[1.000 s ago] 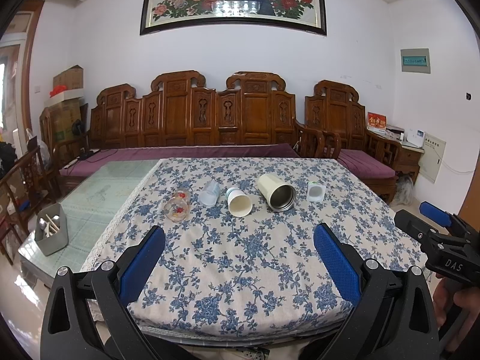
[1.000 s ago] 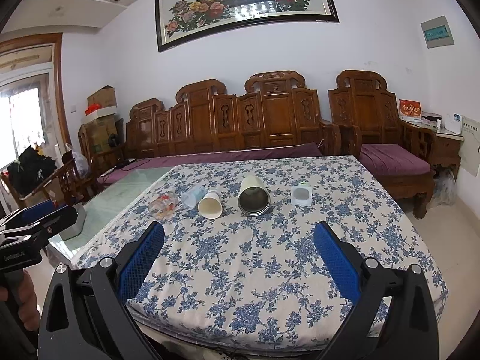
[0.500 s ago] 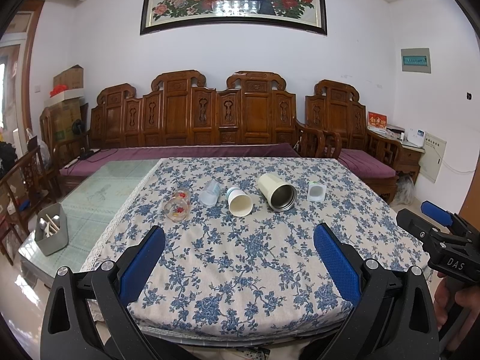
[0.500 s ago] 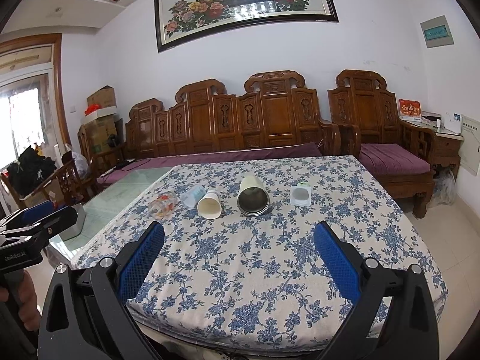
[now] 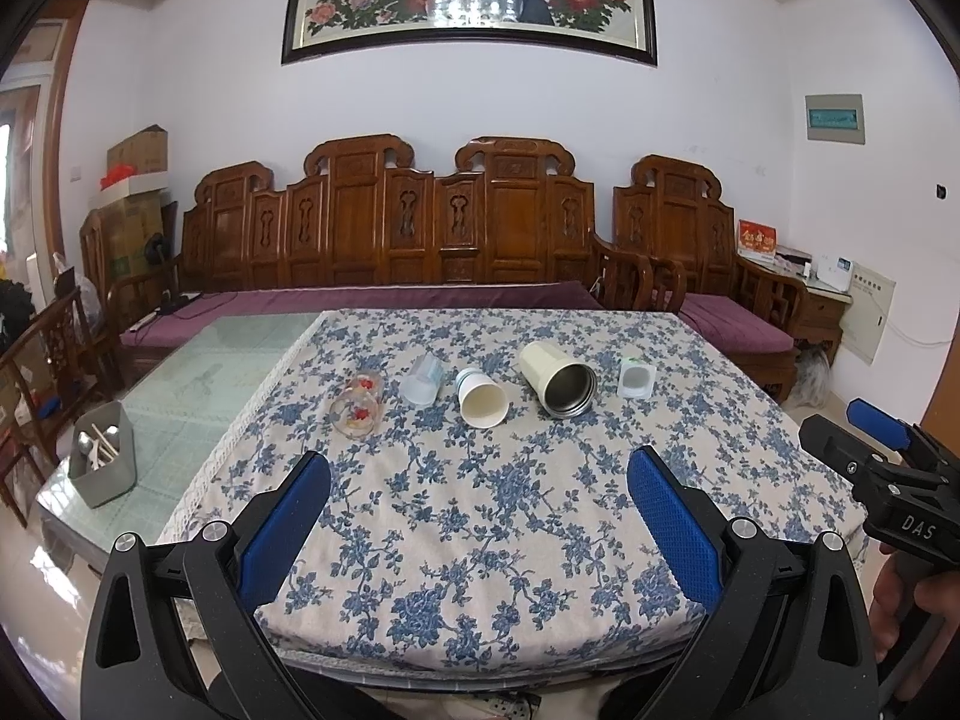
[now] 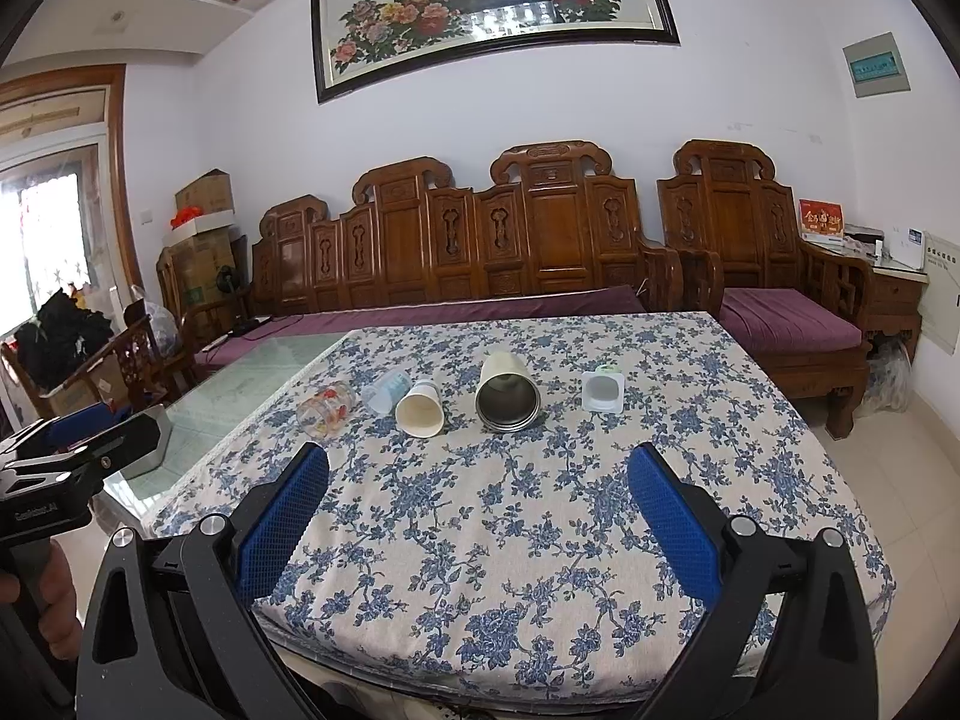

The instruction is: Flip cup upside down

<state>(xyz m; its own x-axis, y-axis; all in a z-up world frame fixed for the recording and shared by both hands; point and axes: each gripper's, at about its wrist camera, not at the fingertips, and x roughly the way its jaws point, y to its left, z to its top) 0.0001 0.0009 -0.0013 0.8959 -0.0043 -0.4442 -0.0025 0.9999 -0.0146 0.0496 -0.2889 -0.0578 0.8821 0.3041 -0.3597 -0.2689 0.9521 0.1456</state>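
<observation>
Your hand-held gripper (image 5: 480, 516) is wide open and empty, so the lying paper cup (image 5: 482, 403) may roll if you nudge it.

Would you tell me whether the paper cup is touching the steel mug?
Apart. The left wrist view shows tablecloth between the paper cup and the steel mug.

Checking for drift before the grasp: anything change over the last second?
Barely anything. The right gripper view creeps slightly toward the table; nothing was grasped or released. Both grippers, left included, stay open and empty. All five cups, including the steel-lined cup, lie on their sides as before.
</observation>
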